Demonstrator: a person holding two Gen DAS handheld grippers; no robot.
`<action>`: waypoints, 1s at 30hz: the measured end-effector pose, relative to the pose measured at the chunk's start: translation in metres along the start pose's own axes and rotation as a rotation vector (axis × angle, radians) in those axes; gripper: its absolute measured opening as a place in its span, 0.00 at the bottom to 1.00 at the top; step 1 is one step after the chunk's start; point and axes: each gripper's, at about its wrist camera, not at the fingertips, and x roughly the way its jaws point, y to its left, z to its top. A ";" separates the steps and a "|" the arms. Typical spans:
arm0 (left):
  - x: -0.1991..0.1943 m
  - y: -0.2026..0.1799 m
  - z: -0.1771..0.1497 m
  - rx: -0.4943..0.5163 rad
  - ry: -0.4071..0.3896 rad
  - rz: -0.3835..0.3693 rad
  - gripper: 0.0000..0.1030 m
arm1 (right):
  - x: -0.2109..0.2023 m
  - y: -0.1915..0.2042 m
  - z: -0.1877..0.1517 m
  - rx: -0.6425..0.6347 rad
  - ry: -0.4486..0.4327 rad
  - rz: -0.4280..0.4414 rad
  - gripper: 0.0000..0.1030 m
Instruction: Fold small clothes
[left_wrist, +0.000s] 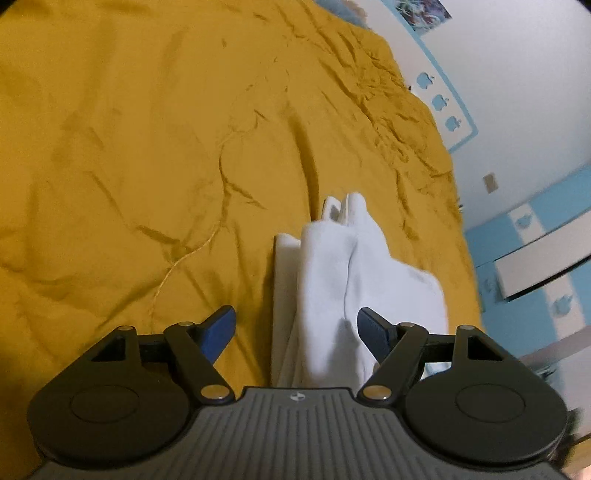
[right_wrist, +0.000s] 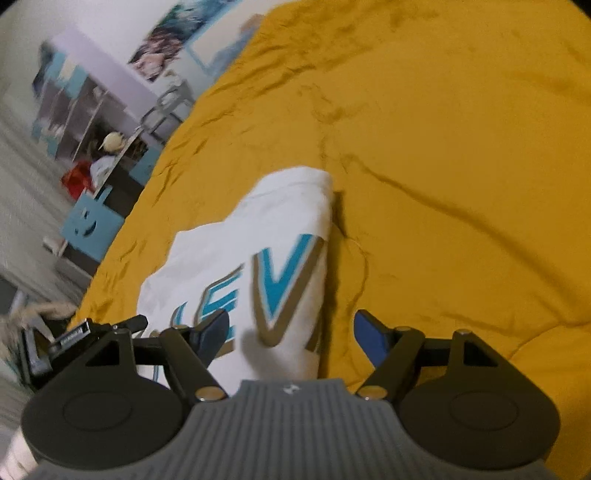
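Observation:
A small white garment lies folded on a mustard-yellow bedspread. In the left wrist view it runs from under the gripper forward, with a loose end sticking up. My left gripper is open just above it, its blue pads on either side of the cloth, holding nothing. In the right wrist view the garment shows blue and tan letters. My right gripper is open over its near right edge, empty.
The bedspread is wrinkled. The bed's edge runs along the right in the left wrist view, by a white and blue wall and drawers. In the right wrist view, shelves and a blue box stand left of the bed.

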 end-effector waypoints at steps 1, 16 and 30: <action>0.004 0.003 0.005 -0.018 0.011 -0.021 0.86 | 0.006 -0.006 0.002 0.035 0.009 0.006 0.69; 0.057 0.014 0.027 -0.122 0.062 -0.136 0.46 | 0.070 -0.035 0.038 0.240 0.016 0.144 0.58; 0.014 -0.048 0.002 0.156 -0.110 0.009 0.22 | 0.067 -0.010 0.050 0.178 -0.023 0.134 0.11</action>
